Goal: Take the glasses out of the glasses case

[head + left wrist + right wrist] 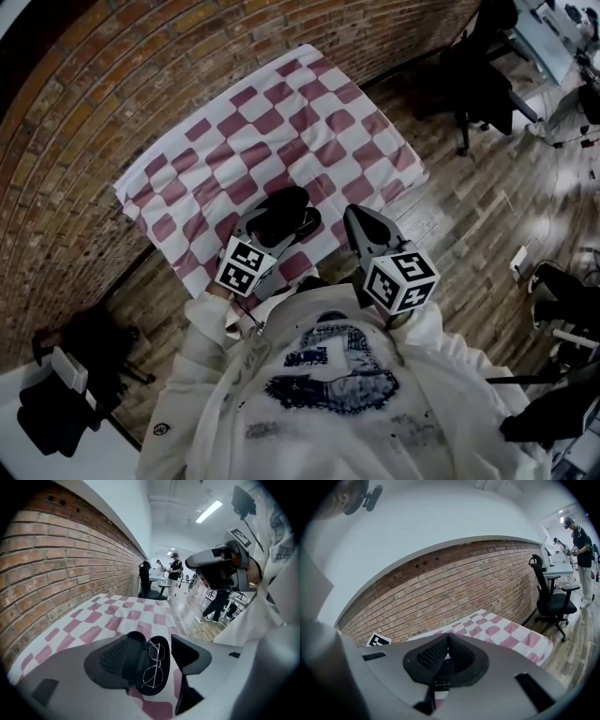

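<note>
Glasses (pixel 152 665): thin wire frame, lying lenses-up in the lower half of the black glasses case (pixel 165 686). The case is already open, its lid laid back toward the left finger, and nothing else is in it. We judge opening done; the lift-out is not yet begun.

Left gripper (pixel 151 644): fingers spread wide, the case showing between them, no pad pressing on it.

Right gripper (pixel 447 638): fingers closed together, empty, well to the side.

Checked cloth (pixel 309 112) under all.

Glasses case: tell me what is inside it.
Wire-rimmed glasses lie in one half of the open glasses case. The other half is partly covered by a pad of the open left claw, so its inside cannot be seen fully.
</note>
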### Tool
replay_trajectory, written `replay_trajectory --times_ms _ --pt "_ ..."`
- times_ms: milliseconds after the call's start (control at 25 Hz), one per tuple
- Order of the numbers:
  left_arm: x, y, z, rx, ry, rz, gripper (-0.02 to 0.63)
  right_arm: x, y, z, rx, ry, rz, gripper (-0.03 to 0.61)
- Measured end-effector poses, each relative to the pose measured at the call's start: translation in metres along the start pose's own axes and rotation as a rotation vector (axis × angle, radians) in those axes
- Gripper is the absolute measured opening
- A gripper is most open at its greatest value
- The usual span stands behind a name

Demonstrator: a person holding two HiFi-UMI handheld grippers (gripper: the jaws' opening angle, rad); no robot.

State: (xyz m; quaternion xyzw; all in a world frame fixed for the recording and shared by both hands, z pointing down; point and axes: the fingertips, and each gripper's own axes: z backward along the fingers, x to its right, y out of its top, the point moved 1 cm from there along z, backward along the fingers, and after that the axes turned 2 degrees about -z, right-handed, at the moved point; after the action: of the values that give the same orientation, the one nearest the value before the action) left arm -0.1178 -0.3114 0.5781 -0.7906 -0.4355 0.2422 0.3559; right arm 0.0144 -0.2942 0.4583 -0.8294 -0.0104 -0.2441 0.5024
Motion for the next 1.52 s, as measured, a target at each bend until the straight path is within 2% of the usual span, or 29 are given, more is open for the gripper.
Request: replay_trajectory --times_ms 240,600,960,1320,1520 --pt "0.004 -0.022 -0.019 -0.123 -0.095 -0.045 0.293 0.009 -0.001 0.003 0.001 -0.021 -0.015 0.014" --pt "0.005 -0.044 -0.049 -0.267 -0.164 -0.189 0.274 0.015 -0.001 0.000 -0.003 -0.037 -0.020 0.014" --pt "0.014 -0.060 -0.070 -0.366 -0.222 -0.244 0.244 0.025 -0.003 0.004 -0.002 -0.070 -0.040 0.014" --pt "0.017 -0.067 -0.082 -0.412 -0.226 -0.288 0.170 0.031 -0.004 0.005 -0.003 -0.087 -0.052 0.014" --pt "0.018 -0.073 -0.091 -0.468 -0.180 -0.395 0.149 0.031 -0.004 0.005 -0.004 -0.089 -0.054 0.014"
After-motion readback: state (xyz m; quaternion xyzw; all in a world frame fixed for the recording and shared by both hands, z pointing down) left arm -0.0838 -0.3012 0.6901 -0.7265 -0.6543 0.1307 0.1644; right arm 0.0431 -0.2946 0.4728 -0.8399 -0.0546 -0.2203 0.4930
